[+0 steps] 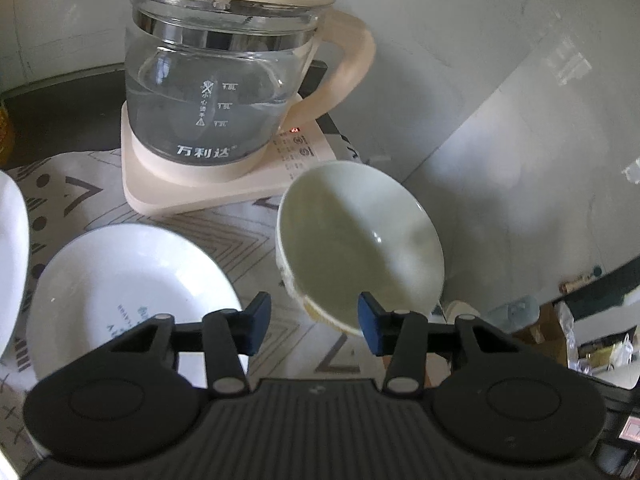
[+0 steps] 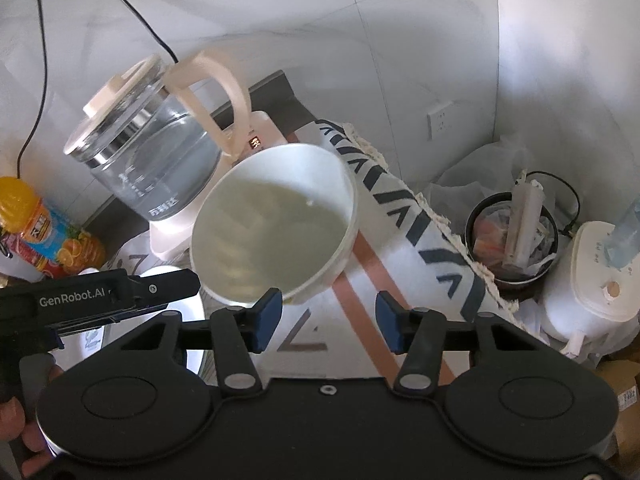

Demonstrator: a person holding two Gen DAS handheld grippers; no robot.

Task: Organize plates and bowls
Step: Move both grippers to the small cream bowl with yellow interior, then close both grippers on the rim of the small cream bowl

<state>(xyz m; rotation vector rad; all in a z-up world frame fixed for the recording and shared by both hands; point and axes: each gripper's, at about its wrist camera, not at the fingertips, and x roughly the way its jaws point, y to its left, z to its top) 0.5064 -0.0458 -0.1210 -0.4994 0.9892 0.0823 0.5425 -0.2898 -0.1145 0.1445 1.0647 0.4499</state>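
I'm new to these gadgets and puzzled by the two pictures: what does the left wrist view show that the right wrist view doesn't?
Only the left wrist view: the printed marks on the white plate and a second plate's edge.
Only the right wrist view: an orange juice bottle, a bin, and the left hand-held gripper.
Both: the glass kettle and the tilted white bowl.
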